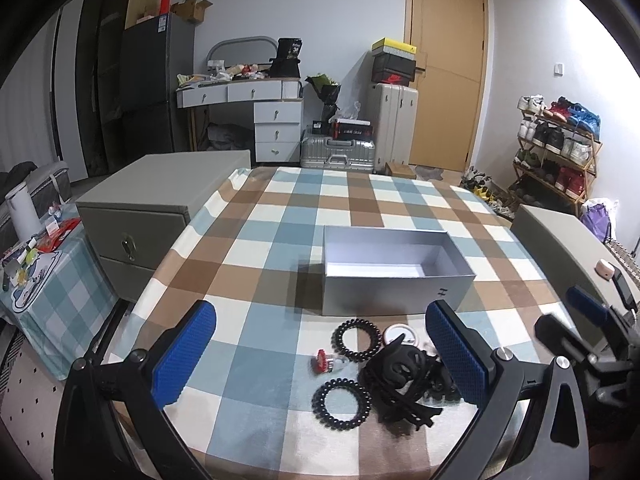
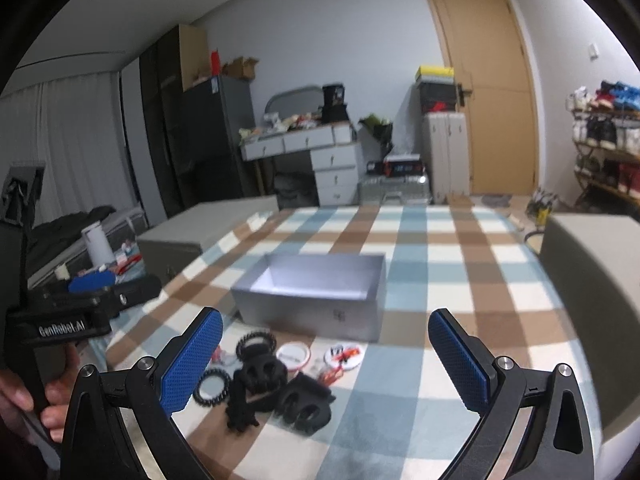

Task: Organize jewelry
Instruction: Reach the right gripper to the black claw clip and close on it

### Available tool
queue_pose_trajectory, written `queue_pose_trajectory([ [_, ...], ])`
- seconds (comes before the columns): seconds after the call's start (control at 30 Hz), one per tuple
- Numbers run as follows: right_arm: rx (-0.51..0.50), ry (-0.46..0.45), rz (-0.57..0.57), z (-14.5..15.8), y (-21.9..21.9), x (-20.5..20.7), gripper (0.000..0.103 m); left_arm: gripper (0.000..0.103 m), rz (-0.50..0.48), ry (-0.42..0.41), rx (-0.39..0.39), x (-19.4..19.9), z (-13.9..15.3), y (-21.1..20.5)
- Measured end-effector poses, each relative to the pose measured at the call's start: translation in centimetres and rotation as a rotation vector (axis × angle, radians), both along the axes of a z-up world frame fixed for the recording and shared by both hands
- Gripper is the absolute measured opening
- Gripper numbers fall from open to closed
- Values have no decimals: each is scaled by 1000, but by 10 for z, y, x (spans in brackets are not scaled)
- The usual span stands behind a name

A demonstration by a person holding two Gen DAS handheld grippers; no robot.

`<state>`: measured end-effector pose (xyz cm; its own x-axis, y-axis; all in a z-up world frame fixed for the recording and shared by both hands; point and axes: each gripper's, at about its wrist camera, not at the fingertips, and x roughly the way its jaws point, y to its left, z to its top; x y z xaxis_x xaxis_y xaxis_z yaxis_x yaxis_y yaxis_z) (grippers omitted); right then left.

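Observation:
An open grey box [image 1: 394,268] [image 2: 312,292] stands empty on the checked tablecloth. In front of it lies a heap of accessories: two black spiral hair ties [image 1: 356,338] [image 1: 342,400], black claw clips [image 1: 404,372] [image 2: 260,376], a small red piece [image 1: 322,362], and round white badges [image 2: 294,354] [image 2: 344,354]. My left gripper [image 1: 320,356] is open above the heap and holds nothing. My right gripper [image 2: 324,364] is open and empty, just right of the heap. The left gripper also shows in the right wrist view [image 2: 92,284].
A grey drawer cabinet [image 1: 160,200] stands off the table's left edge and another grey unit [image 1: 560,240] [image 2: 592,300] at its right. A low side table [image 1: 44,272] with clutter sits at far left. The tablecloth [image 1: 280,220] stretches beyond the box.

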<state>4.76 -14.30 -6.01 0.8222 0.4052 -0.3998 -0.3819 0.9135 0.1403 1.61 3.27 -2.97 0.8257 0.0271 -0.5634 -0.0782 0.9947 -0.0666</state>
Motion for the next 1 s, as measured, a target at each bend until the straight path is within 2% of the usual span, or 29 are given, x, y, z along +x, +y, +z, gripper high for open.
queue_pose_trajectory([
  [0.1, 13, 79, 33, -18, 3, 11, 103, 102, 10, 18, -2, 5, -8, 5],
  [0.37, 24, 244, 106, -58, 13, 30, 95, 102, 39, 72, -8, 15, -26, 17],
  [0.5, 32, 285, 130, -67, 18, 32, 87, 102, 51, 102, -18, 18, -33, 22],
  [0.6, 34, 301, 133, -72, 20, 33, 86, 102, 59, 112, -13, 20, -36, 24],
  [0.77, 31, 341, 145, -79, 21, 38, 68, 102, 61, 156, -56, 22, -43, 34],
  [0.8, 39, 348, 150, -81, 20, 38, 61, 102, 62, 169, -65, 24, -45, 37],
  [0.83, 45, 353, 153, -82, 19, 39, 48, 102, 67, 184, -71, 26, -47, 40],
  [1.0, 55, 350, 162, -83, 16, 37, 46, 102, 100, 210, -76, 26, -52, 56],
])
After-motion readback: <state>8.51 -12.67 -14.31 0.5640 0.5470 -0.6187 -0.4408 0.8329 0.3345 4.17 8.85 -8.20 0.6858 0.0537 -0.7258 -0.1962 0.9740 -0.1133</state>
